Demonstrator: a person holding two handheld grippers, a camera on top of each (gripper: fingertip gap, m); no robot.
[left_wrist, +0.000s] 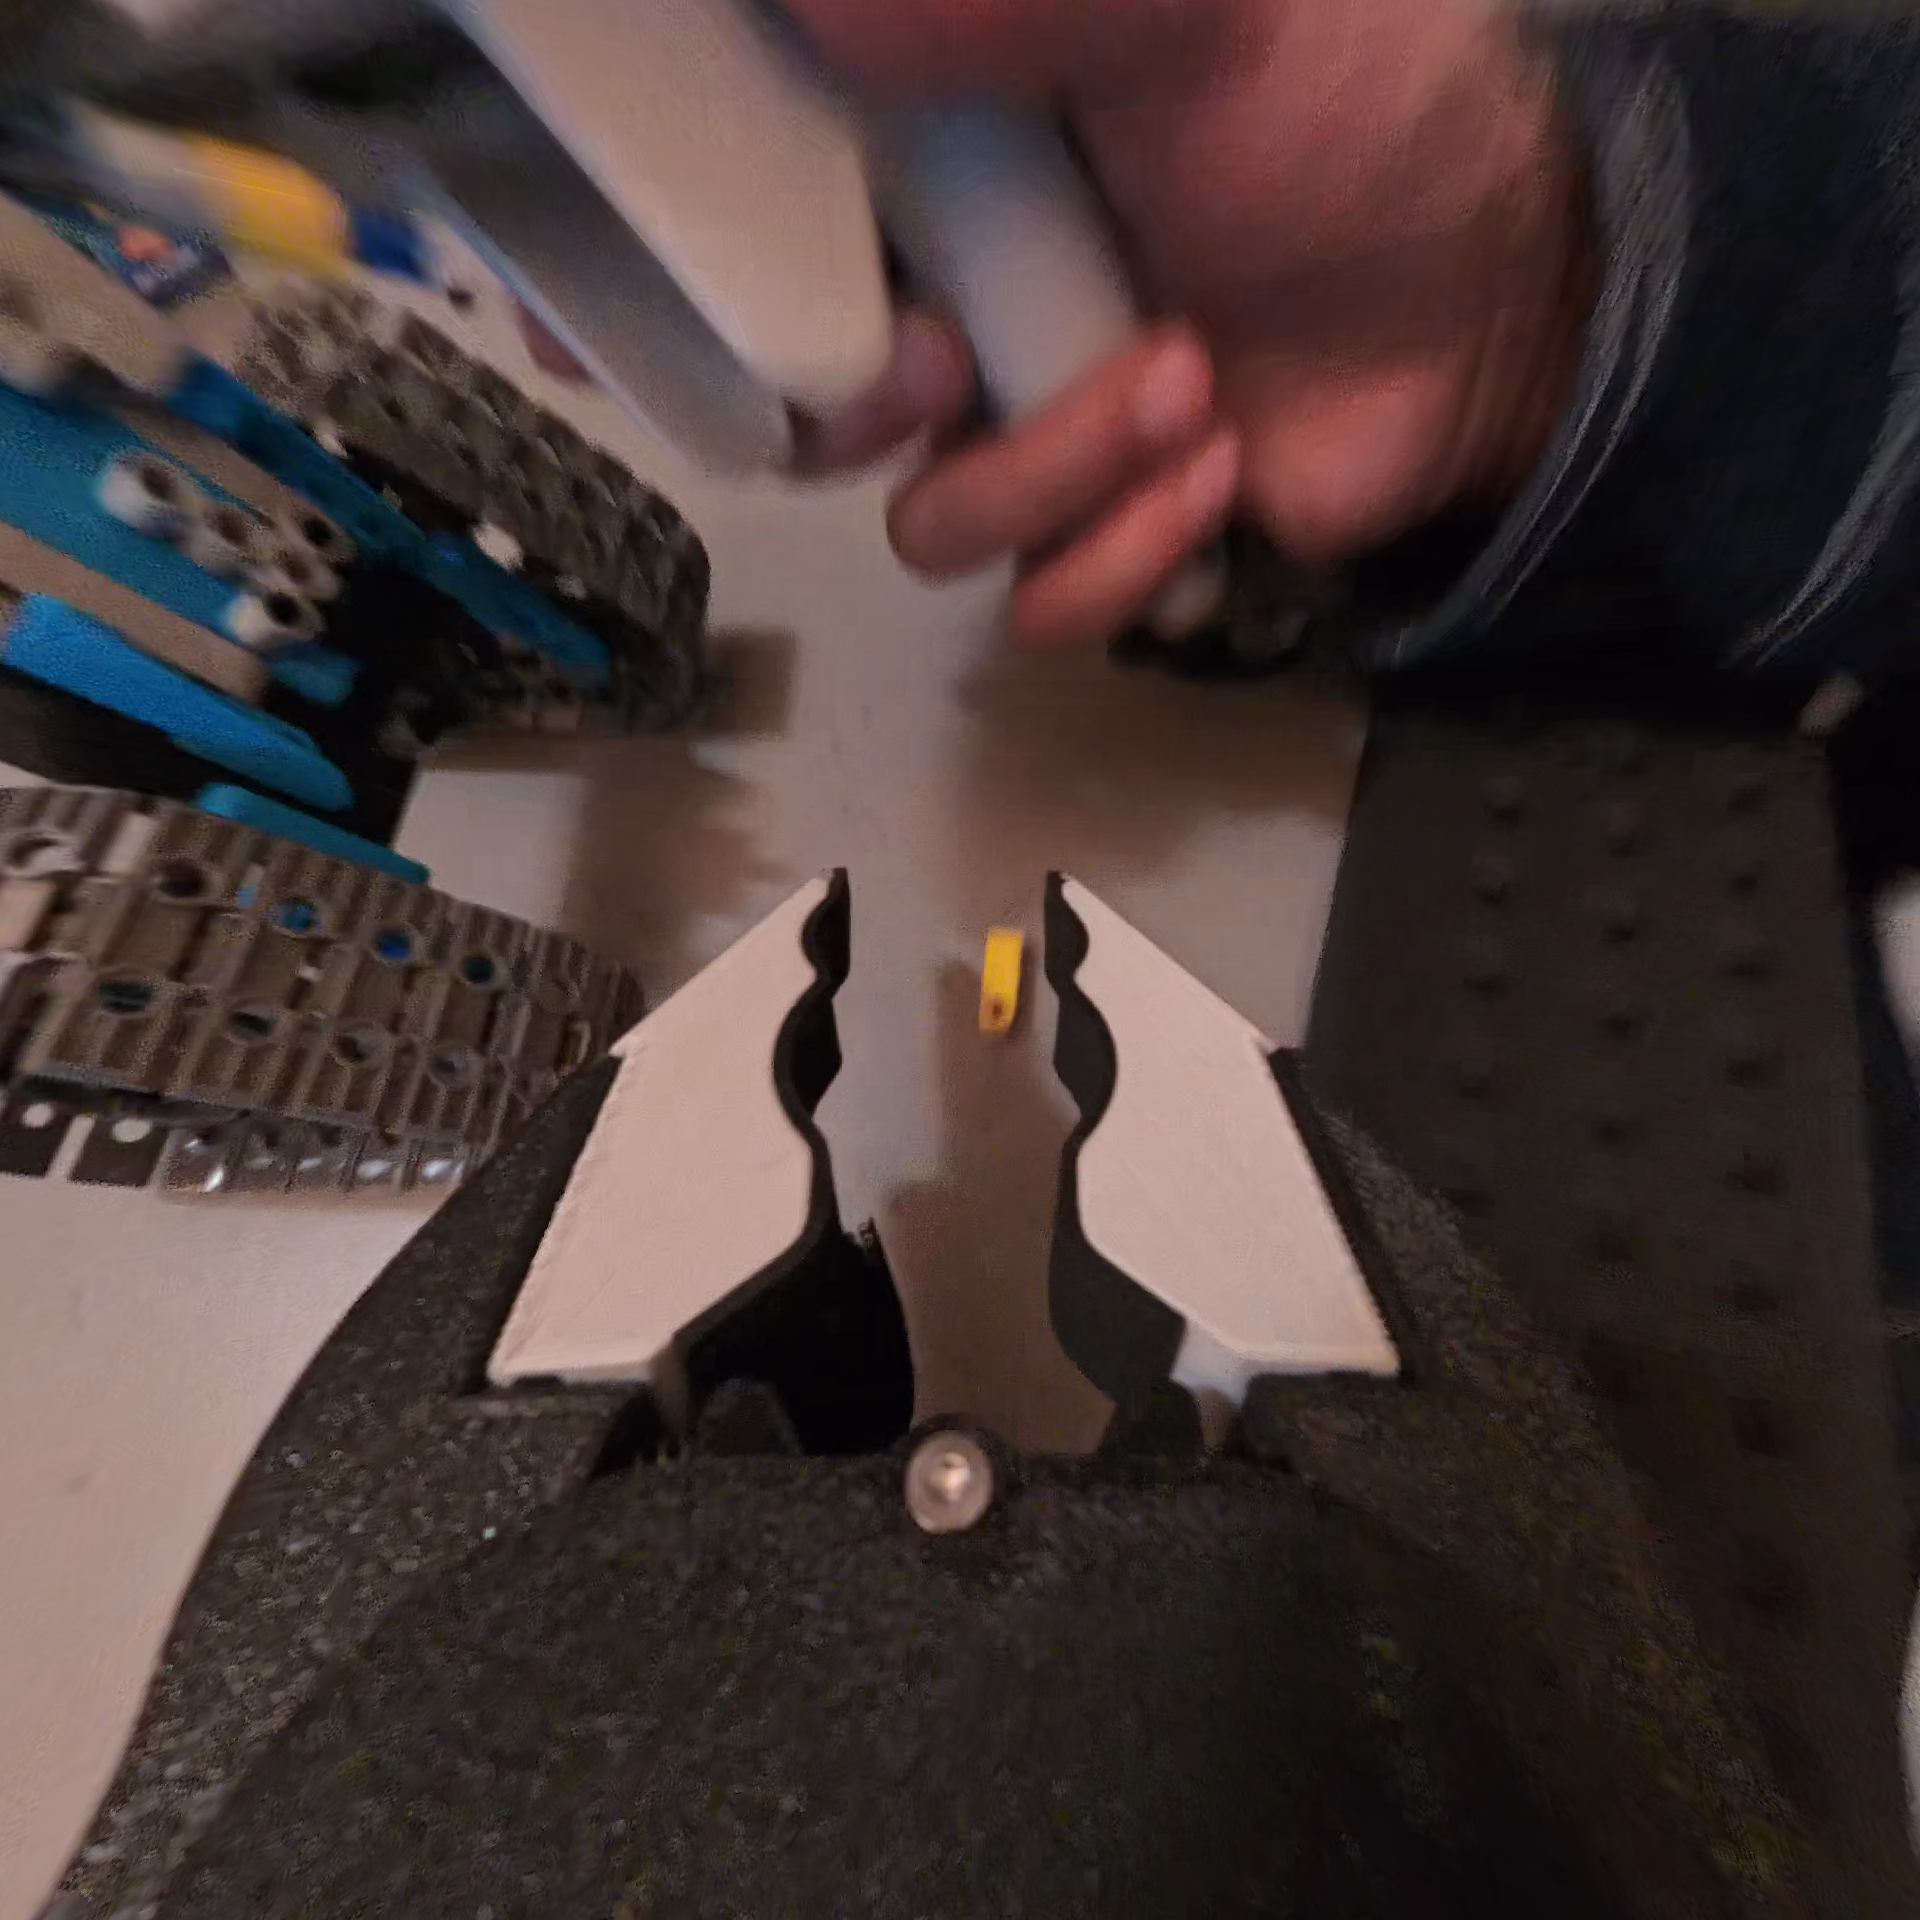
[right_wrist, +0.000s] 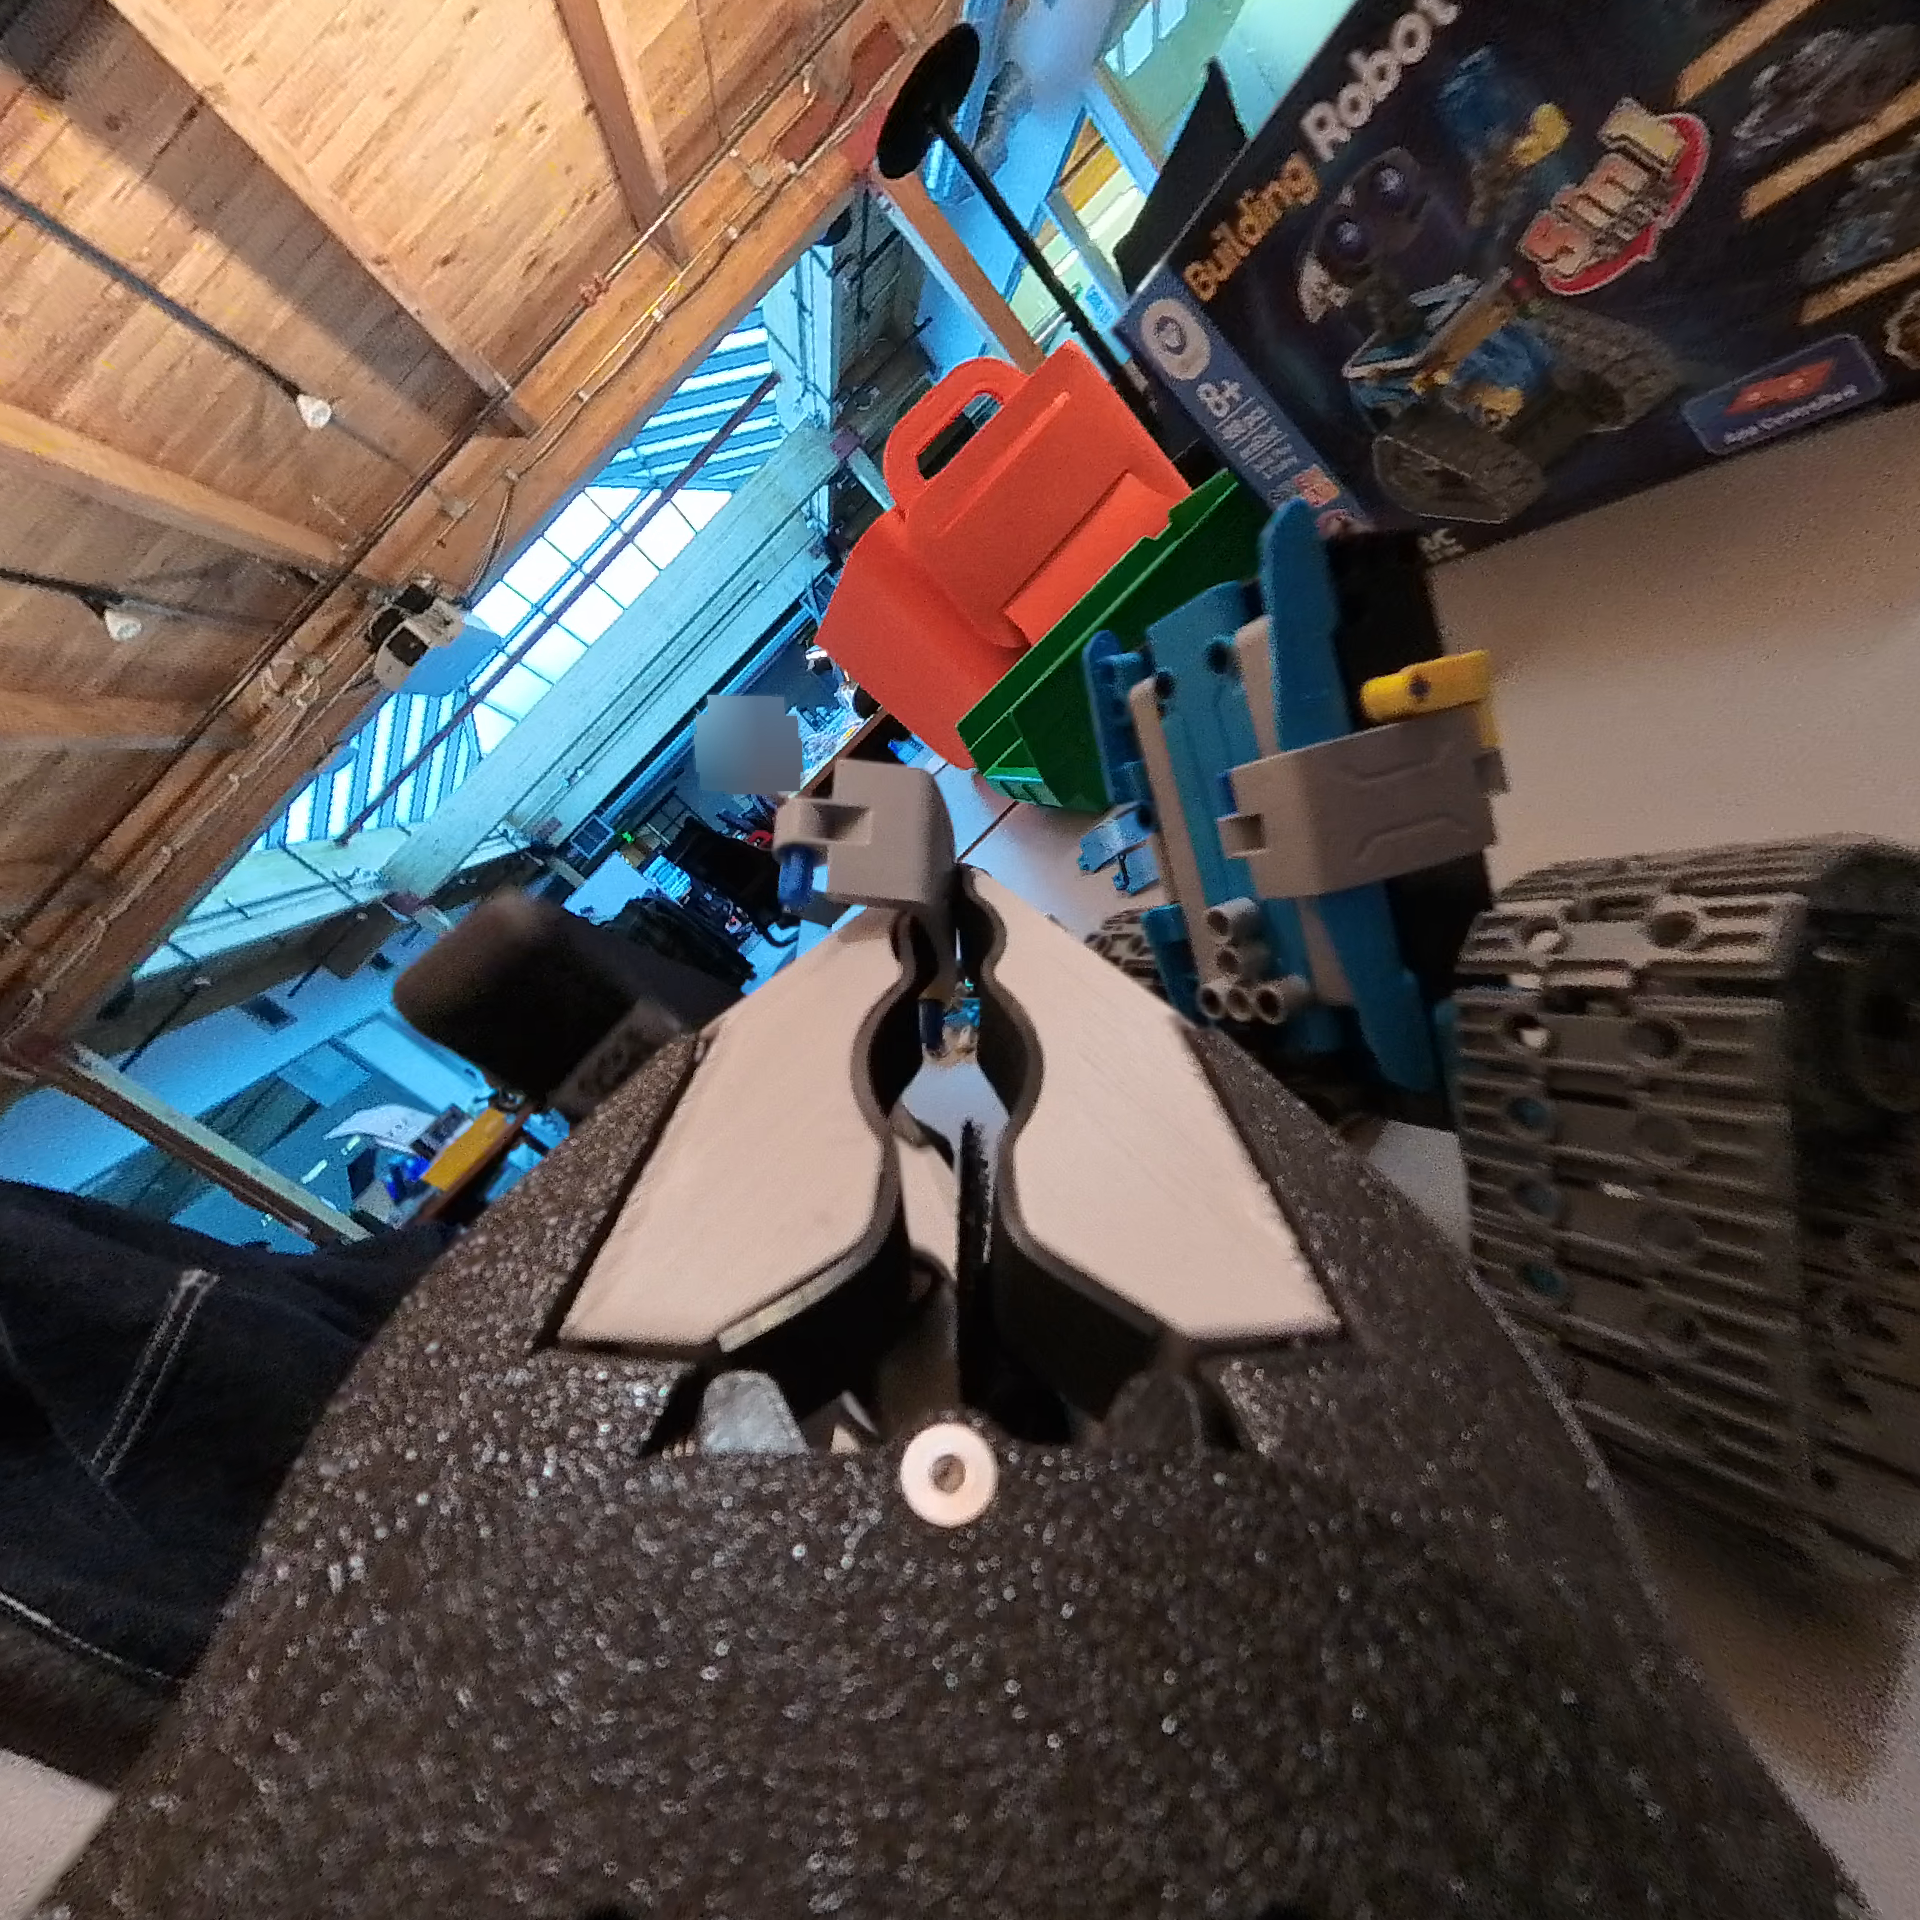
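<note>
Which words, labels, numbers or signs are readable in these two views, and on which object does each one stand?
I do not copy writing; here is where it stands.
Dark blue box, right wrist view, top right: large lettering, a round badge, a red emblem.
Blue item, left wrist view, upper left: marks too blurred to read.
Grey piece in the right gripper: no writing.

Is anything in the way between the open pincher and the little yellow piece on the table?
No, nothing visible blocks it. The small yellow piece lies on the pale table between the tips of the open left gripper, closer to its right-hand finger. The tracked toy vehicle sits off to the left.
</note>
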